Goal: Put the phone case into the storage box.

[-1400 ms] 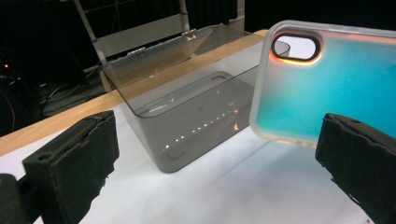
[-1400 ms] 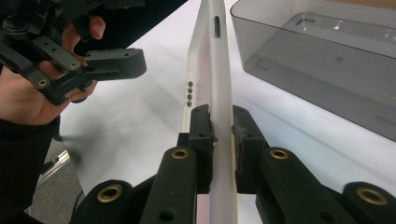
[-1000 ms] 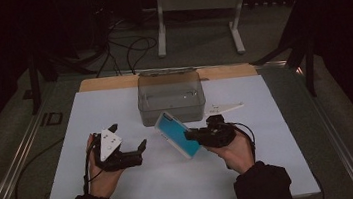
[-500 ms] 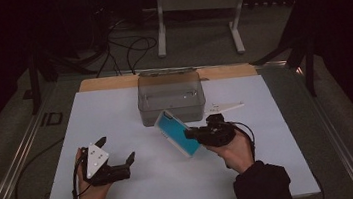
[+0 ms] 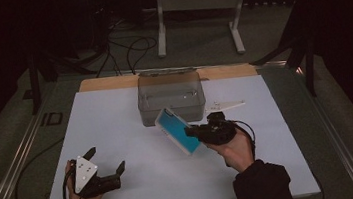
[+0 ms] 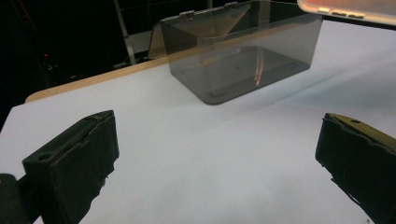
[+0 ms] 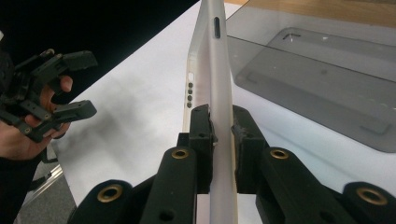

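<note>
- Your right gripper (image 5: 199,133) is clamped on a phone (image 5: 177,130), its two black jaws pinching the thin edge near one end; in the right gripper view the gripper (image 7: 220,122) squeezes the pale metal side of the phone (image 7: 209,70), which rises straight up between the pads.
- You hold that phone off the table, tilted, blue screen facing up and left, just in front of the box (image 5: 169,96).
- That smoky see-through plastic box stands open near the far middle of the white tabletop (image 5: 116,121), its lid tipped back behind it; from the left gripper view the box (image 6: 243,56) looks bare inside.
- Just right of the box, a flat white three-cornered piece (image 5: 224,106) lies on the table.
- Your left gripper (image 5: 105,161) sits low over the near left corner of the table, well apart from the phone, jaws spread wide with nothing between them.
</note>
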### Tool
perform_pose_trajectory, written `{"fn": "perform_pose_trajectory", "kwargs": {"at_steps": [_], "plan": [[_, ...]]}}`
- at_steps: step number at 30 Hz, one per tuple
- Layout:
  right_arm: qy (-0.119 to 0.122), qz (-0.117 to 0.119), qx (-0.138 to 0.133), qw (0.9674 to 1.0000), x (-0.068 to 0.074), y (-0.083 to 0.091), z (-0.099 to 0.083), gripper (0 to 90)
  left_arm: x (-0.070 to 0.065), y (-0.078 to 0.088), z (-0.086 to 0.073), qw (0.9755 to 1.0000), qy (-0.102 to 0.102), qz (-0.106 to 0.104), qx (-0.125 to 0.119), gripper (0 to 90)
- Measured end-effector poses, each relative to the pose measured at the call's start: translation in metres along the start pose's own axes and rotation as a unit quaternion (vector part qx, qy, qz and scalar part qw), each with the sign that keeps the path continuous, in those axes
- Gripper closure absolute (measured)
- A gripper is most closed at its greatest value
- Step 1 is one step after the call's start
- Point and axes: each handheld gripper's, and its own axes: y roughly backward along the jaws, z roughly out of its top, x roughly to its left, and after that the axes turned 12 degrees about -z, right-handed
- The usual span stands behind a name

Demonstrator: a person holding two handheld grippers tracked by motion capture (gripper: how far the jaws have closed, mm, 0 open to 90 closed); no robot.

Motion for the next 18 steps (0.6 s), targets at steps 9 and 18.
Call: {"fn": "perform_pose_trajectory", "kwargs": {"at_steps": [9,18], "plan": [[-0.014,-0.010,-0.012,0.9998,-0.004,0.003,0.002,81.3,-0.001,0.004,-0.009,0.9999,0.007,0.013,-0.006,0.2],[-0.026,-0.036,-0.031,0.9985,-0.012,0.005,0.010,81.3,0.004,0.007,-0.013,0.9992,0.015,0.035,-0.013,0.2]]}}
